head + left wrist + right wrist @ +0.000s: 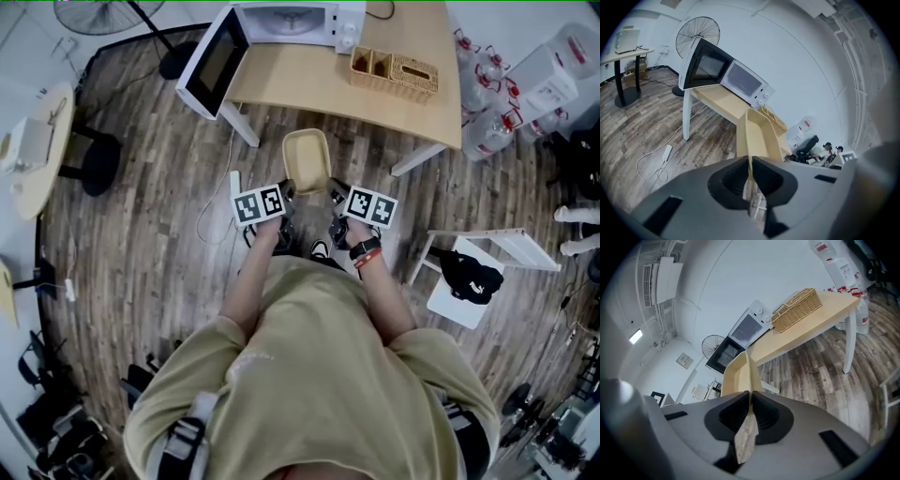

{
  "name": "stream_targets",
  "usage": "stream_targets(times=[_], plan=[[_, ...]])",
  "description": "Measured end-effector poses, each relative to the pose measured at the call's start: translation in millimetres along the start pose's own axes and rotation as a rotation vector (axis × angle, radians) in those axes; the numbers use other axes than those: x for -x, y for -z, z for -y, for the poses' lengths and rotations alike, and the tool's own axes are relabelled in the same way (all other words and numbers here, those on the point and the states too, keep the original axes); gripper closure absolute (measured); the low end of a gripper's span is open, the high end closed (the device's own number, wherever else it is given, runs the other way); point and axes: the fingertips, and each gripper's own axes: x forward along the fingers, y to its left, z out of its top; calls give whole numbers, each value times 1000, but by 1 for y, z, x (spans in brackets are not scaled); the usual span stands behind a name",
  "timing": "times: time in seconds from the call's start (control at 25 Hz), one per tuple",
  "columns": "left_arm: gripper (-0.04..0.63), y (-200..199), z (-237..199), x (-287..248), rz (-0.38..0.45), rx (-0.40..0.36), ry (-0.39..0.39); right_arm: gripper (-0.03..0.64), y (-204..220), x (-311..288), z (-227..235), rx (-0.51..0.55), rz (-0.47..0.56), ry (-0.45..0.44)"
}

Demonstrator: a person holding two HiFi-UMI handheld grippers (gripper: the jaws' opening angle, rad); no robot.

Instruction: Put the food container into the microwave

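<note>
A pale yellow food container [307,160] is held above the wooden floor, short of the table. My left gripper [283,193] is shut on its left rim and my right gripper [335,195] is shut on its right rim. In the left gripper view the container [757,133] stretches away from the jaws; in the right gripper view the container [739,373] does the same. The white microwave [291,23] stands at the far end of the table [309,89], its door [214,62] swung wide open to the left. It appears as the microwave [740,83] and the microwave [746,329] in the gripper views.
A wicker basket [395,74] sits on the table right of the microwave. A white cable [228,202] trails on the floor. Water bottles [487,94] stand at the right, a white rack [492,258] with a black item further right, a round side table [37,150] at the left.
</note>
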Motion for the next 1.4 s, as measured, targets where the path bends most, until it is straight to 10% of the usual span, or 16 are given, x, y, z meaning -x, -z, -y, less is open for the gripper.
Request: stream_targets(times=[1.4], plan=[[555, -213, -75, -90, 16, 57, 64, 571, -135, -179, -44, 34, -41, 56]])
